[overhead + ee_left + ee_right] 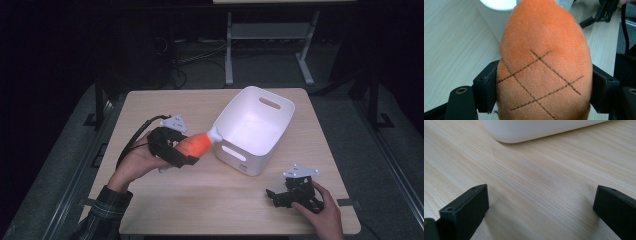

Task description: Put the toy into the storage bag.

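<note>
An orange plush toy (196,144) with a white tip and stitched dark crossing lines (544,70) is clamped between the jaws of my left gripper (187,150). Its white tip touches or nearly touches the near-left rim of a white plastic bin (274,131). The bin stands on the wooden table (165,195), and its inside looks bare. My right gripper (274,196) rests low near the table's front right edge. Its jaws stand wide apart over bare wood (541,202) with nothing between them, and the bin's lower corner (529,130) lies just ahead of them.
The bin has oval handle slots in its walls. A metal stand (270,35) and cables lie on the dark floor behind the table. Bare tabletop spreads at the front middle between the two hands.
</note>
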A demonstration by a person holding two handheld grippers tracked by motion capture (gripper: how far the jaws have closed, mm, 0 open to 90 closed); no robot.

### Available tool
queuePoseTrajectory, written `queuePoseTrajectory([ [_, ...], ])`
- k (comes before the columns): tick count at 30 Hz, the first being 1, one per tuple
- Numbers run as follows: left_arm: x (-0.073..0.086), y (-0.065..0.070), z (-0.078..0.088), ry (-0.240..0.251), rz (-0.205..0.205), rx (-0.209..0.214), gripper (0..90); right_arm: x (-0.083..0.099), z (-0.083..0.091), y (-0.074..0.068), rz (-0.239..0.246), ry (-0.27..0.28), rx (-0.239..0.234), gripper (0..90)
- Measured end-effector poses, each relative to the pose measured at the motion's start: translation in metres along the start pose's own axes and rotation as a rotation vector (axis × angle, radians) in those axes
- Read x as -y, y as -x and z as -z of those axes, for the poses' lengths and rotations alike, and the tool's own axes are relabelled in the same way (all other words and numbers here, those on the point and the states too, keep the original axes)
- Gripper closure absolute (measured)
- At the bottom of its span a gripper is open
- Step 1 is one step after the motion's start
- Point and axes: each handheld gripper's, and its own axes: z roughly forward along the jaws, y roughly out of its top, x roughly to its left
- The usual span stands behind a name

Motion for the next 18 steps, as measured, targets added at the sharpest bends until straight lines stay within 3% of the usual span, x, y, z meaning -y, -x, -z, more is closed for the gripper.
queuePoseTrajectory([
  [18,-0.036,-0.012,0.009,0.024,-0.001,-0.013,23.0,0.0,0.0,0.0,-0.003,-0.001,0.002,0.0],
])
